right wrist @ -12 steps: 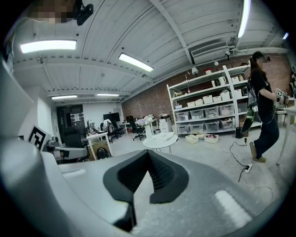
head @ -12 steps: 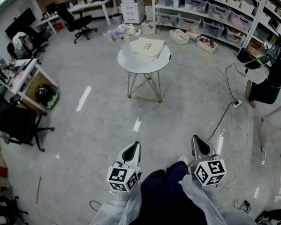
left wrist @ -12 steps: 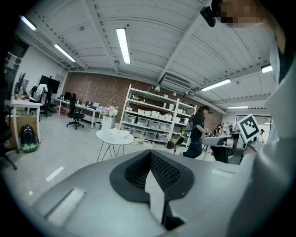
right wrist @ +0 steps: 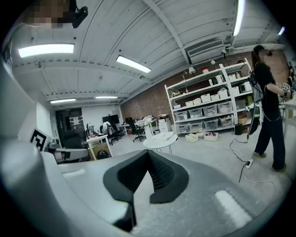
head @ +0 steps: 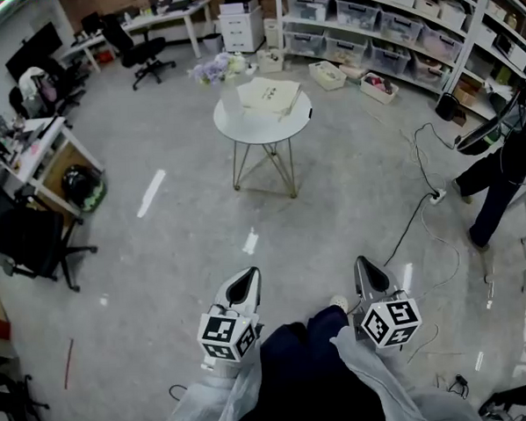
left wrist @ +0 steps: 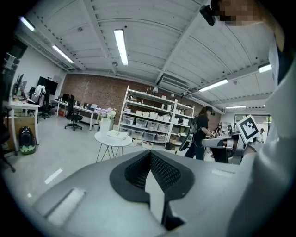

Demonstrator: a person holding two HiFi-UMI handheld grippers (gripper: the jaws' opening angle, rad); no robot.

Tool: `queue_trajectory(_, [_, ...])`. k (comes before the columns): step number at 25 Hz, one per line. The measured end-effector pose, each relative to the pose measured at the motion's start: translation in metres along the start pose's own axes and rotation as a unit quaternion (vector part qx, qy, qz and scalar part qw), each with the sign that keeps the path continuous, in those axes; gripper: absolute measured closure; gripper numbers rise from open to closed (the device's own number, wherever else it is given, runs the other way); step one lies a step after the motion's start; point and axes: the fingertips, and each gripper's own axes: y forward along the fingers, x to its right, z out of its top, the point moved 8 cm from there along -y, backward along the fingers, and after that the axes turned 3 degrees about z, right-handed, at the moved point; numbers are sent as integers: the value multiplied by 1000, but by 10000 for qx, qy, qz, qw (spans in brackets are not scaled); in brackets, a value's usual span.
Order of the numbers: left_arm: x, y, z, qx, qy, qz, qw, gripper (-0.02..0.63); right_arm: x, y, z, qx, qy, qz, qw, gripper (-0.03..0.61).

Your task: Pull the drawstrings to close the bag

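A cream bag (head: 271, 95) lies flat on a round white table (head: 250, 127) far ahead of me, beside a vase of pale flowers (head: 219, 72). Its drawstrings are too small to make out. My left gripper (head: 246, 282) and right gripper (head: 363, 270) hang side by side low in the head view, several steps short of the table. Both are shut with nothing between the jaws. The left gripper view shows its jaws (left wrist: 150, 155) closed, with the table (left wrist: 112, 139) small beyond them. In the right gripper view the jaws (right wrist: 149, 155) are closed too, the table (right wrist: 159, 141) in the distance.
A person in dark clothes (head: 500, 162) stands at the right near shelves of bins (head: 385, 23). A black cable (head: 419, 215) runs over the floor to the right of my path. Desks and office chairs (head: 31, 235) line the left side.
The person at the right has stepped into a wider stance. The table sits slightly further left in the head view. Both grippers stay shut in the same place.
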Motion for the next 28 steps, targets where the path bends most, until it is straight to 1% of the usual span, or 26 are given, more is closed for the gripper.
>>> queue_trajectory(5, [0, 0, 0, 29, -142, -66, 9999, 595, -3, 7, 9, 29, -114, -4, 9999, 577])
queue_trajectory(10, [2, 19, -1, -82, -175, -86, 9998, 595, 10, 15, 7, -114, 21, 28, 9999, 577])
queue_trajectory(15, [1, 61, 10, -122, -165, -6, 9998, 595, 44, 36, 17, -143, 73, -15, 9999, 577])
queue_trajectory(19, [-2, 101, 20, -120, -143, 18, 9998, 595, 75, 63, 28, -185, 79, -19, 9998, 577])
queue_trajectory(24, [-6, 157, 40, 20, -243, 31, 9997, 595, 112, 103, 54, -38, -134, -66, 9999, 575])
queue_trajectory(25, [-6, 169, 45, 58, -271, 17, 9996, 576, 120, 111, 59, -30, -128, -32, 9999, 550])
queue_trajectory(26, [-7, 181, 48, 84, -311, 5, 9995, 523, 128, 119, 64, -30, -92, 26, 9999, 494])
queue_trajectory(27, [-8, 192, 52, 98, -358, -5, 9993, 472, 136, 127, 68, -29, -52, 78, 10000, 461])
queue_trajectory(28, [-9, 203, 55, 102, -402, -11, 9991, 456, 143, 135, 72, -27, -28, 114, 9999, 438])
